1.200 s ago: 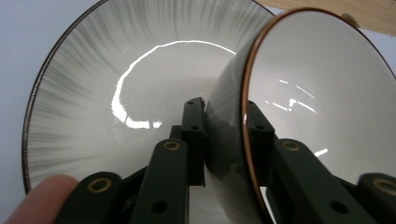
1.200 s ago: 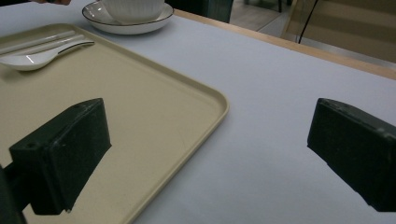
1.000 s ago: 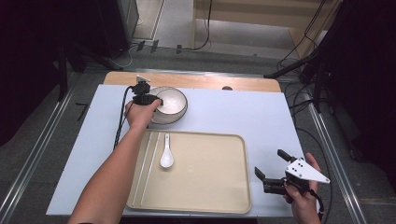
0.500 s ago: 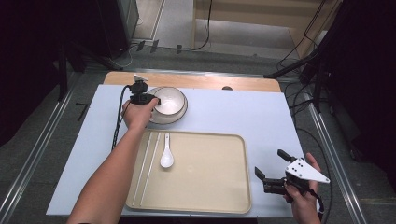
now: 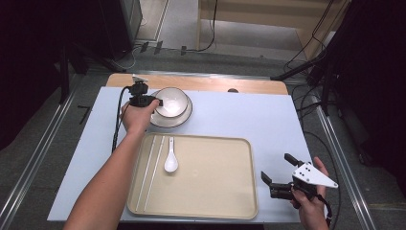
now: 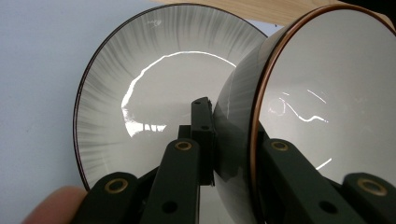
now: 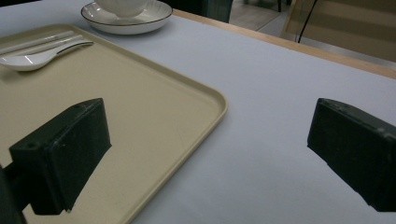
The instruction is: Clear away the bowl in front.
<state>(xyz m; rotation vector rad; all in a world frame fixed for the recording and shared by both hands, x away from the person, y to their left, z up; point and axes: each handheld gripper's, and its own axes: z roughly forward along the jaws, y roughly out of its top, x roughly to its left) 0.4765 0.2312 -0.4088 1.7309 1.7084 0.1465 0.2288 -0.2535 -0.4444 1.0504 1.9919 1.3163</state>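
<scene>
A white bowl [image 5: 171, 101] with a brown rim was seen tilted on a plate [image 5: 184, 116], upper left of centre.

A white spoon [image 5: 170, 160] and chopsticks [image 5: 149, 171] lie on the beige tray [image 5: 215, 191].

The high view is evenly lit on the table [image 5: 249, 120] from overhead, while the room around it falls into near black. Shadows are soft and short. In the left gripper view, bright curved glare streaks run across the plate [image 6: 140, 98] and bowl [image 6: 327, 93], and the nearest parts are blurred. The right gripper view is dimmer, its near parts soft.
</scene>
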